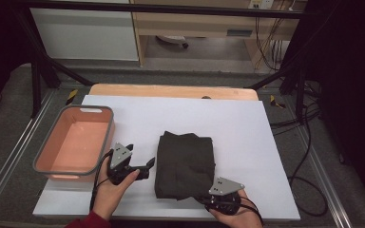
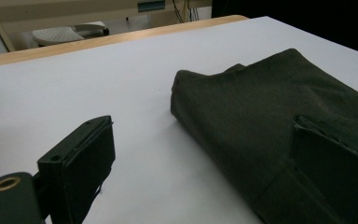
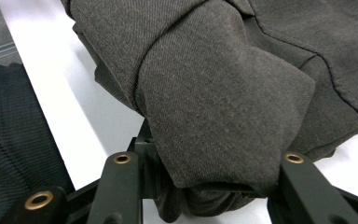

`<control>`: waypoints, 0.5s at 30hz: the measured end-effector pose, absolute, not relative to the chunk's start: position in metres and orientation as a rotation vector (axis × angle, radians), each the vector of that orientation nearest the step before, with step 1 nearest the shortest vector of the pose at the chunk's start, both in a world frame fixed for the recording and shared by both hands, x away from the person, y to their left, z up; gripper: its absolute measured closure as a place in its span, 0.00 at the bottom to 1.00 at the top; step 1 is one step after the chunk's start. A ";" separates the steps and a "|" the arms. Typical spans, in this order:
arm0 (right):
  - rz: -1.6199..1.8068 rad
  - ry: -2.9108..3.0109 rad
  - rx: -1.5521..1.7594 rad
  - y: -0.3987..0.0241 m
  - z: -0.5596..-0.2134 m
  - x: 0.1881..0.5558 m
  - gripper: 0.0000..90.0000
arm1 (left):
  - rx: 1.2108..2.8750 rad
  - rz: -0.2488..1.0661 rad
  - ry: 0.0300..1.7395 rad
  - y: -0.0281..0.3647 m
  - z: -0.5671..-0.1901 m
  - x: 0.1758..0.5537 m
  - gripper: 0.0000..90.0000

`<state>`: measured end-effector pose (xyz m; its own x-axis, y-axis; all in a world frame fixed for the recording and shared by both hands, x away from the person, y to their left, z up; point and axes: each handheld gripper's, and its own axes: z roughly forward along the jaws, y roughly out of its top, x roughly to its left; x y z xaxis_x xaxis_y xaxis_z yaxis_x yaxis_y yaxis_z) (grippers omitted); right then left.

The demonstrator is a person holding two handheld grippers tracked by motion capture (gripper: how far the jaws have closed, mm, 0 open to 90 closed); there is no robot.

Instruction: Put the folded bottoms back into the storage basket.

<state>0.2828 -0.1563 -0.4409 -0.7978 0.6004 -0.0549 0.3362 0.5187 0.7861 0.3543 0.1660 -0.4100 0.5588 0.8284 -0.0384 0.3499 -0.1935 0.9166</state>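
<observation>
- Folded dark garment lies mid-table, at three o'clock of the pink bin.
- Right gripper clamps its near corner.
- Left gripper jaws gape wide, one over the garment's edge.

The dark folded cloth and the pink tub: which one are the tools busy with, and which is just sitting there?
Busy with:
- dark folded cloth
- right tool, gripping the cloth's near corner
- left tool, open beside the cloth

Just sitting there:
- pink tub
- cables on the floor
</observation>
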 end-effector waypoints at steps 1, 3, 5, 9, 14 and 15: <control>1.166 2.442 0.782 -0.156 -0.441 0.283 0.65 | 1.780 0.583 0.979 0.164 -0.410 0.359 0.09; 1.177 2.444 0.784 -0.157 -0.442 0.283 0.64 | 1.780 0.576 0.989 0.159 -0.411 0.368 0.09; 1.184 2.444 0.786 -0.158 -0.442 0.283 0.64 | 1.780 0.574 0.996 0.155 -0.411 0.376 0.09; 1.193 2.443 0.795 -0.158 -0.442 0.283 0.62 | 1.780 0.538 1.007 0.147 -0.412 0.389 0.10; 1.199 2.442 0.799 -0.158 -0.443 0.283 0.60 | 1.823 0.538 0.992 0.135 -0.413 0.402 0.10; 1.195 2.442 0.797 -0.158 -0.443 0.283 0.60 | 1.825 0.535 0.991 0.133 -0.414 0.404 0.10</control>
<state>0.2826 -0.1575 -0.4428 -0.7986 0.6011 -0.0298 0.3453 0.4981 0.7954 0.4040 0.1331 -0.4140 0.5742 0.8165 -0.0603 0.3973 -0.2135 0.8925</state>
